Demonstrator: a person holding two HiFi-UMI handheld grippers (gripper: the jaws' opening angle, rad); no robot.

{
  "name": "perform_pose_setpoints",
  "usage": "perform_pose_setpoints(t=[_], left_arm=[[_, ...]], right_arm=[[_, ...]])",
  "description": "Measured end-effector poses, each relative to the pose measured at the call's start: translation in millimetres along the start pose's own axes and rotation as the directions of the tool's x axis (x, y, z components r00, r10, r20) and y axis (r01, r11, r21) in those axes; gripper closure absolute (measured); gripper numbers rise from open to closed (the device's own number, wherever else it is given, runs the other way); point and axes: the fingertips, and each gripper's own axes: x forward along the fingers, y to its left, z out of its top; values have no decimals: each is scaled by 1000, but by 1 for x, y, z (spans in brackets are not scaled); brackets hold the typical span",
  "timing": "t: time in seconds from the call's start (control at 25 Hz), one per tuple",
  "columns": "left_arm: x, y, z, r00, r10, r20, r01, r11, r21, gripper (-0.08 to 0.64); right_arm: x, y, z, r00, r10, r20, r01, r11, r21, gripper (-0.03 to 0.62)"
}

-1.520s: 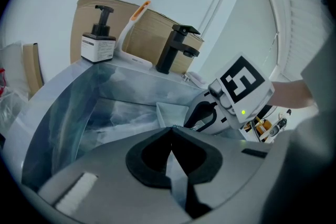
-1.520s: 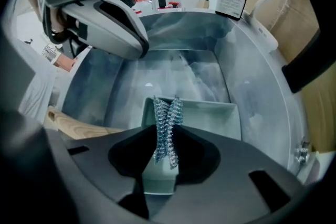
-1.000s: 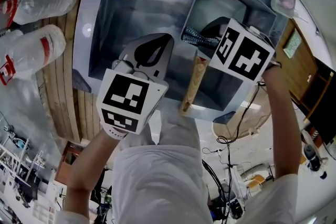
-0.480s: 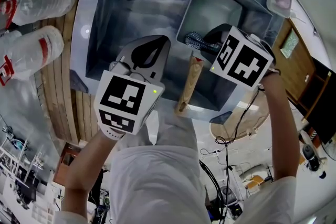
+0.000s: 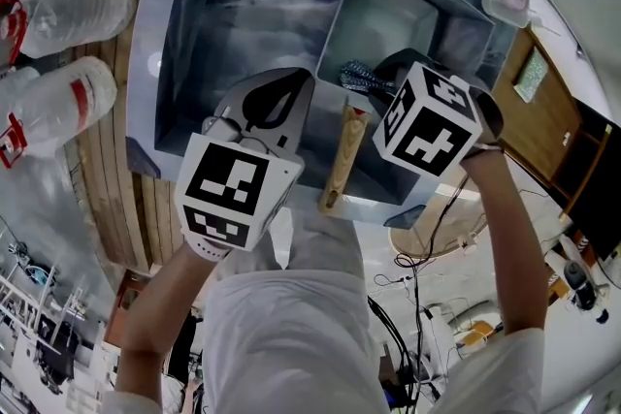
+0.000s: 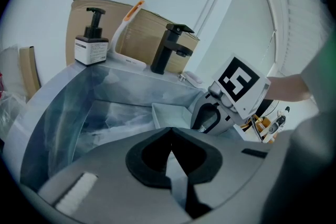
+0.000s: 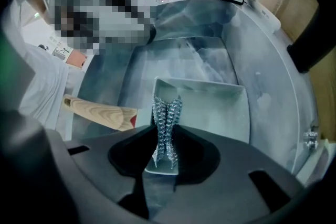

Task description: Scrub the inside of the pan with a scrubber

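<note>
Steel sink [image 5: 243, 5] holds square pan [image 5: 388, 24] in basin, in front of black faucet [image 6: 170, 47]; pump bottle [image 6: 91, 44] and brush [image 6: 123, 34] on rim, left of faucet.

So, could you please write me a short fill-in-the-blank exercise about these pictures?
1. The right hand-held gripper is shut on a metal ____.
2. The pan sits inside the ____.
3. The pan's handle is made of ____.
4. The left hand-held gripper has its jaws ____, with nothing between them.
Missing words: scrubber; sink; wood; shut.
</note>
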Motion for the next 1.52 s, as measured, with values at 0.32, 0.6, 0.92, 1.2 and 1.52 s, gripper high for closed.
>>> perform_pose_setpoints(t=[0.32, 0.6, 0.92, 1.2, 1.52], left_arm=[[2, 1, 0, 1000, -5, -8, 5, 1000, 1, 555], [5, 2, 1, 1000, -5, -6, 5, 1000, -4, 555], [6, 4, 2, 1000, -8, -5, 8, 1000, -9, 555], [9, 5, 0, 1000, -12, -15, 12, 1000, 2, 555], [7, 6, 0, 1000, -5, -13, 5, 1000, -3, 555]], right_arm=[[3, -26, -1, 993, -120, -15, 120, 993, 6, 503], [5, -56, -2, 981, -188, -36, 189, 982, 25, 505], [7, -89, -5, 955, -291, -54, 291, 957, -8, 505], [12, -119, -10, 885, -455, -98, 455, 890, -16, 505], [7, -126, -11, 849, -518, -101, 521, 853, 2, 500]])
